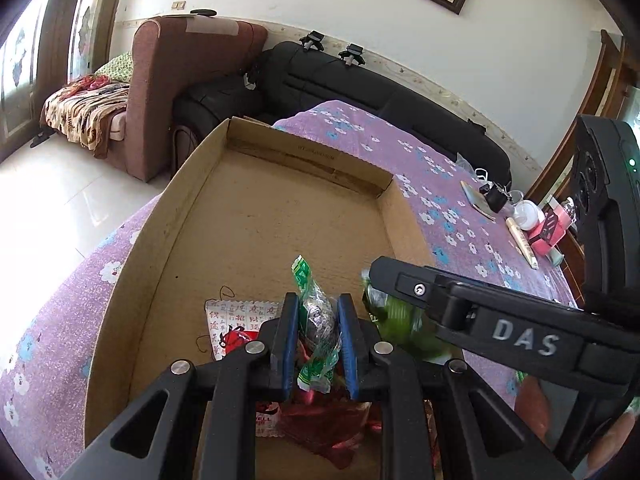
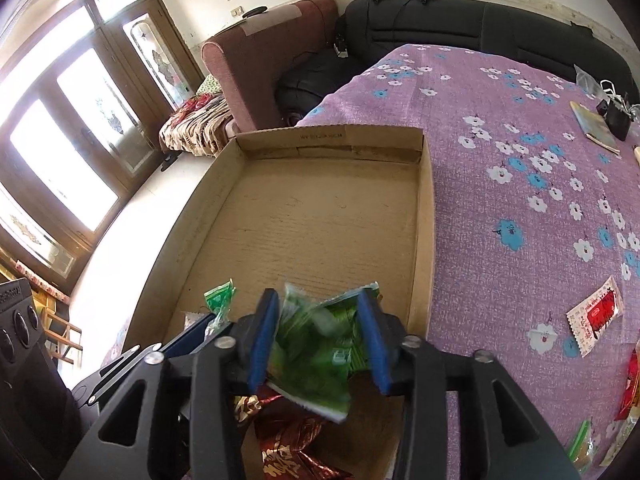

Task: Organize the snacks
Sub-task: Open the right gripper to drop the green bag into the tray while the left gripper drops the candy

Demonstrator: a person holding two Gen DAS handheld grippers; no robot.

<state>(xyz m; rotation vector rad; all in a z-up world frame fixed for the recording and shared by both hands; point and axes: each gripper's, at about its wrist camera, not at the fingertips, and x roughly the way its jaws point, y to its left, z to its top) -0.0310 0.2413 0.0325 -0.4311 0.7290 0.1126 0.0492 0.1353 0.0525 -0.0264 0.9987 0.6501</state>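
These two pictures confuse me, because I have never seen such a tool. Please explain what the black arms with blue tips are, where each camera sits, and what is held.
No robot is here: a person holds one two-finger gripper in each hand, and a fisheye camera on each looks forward along its fingers.

The left wrist picture shows the left gripper, its blue pads closed on a small green-and-silver wrapped snack. The black bar entering from the right is the other gripper.

The right wrist picture shows the right gripper closed on a crumpled green snack packet.

Both hover over a shallow brown cardboard box lying on a purple flowered cloth. Shiny red wrappers lie inside; a red-and-white sachet lies on the cloth.
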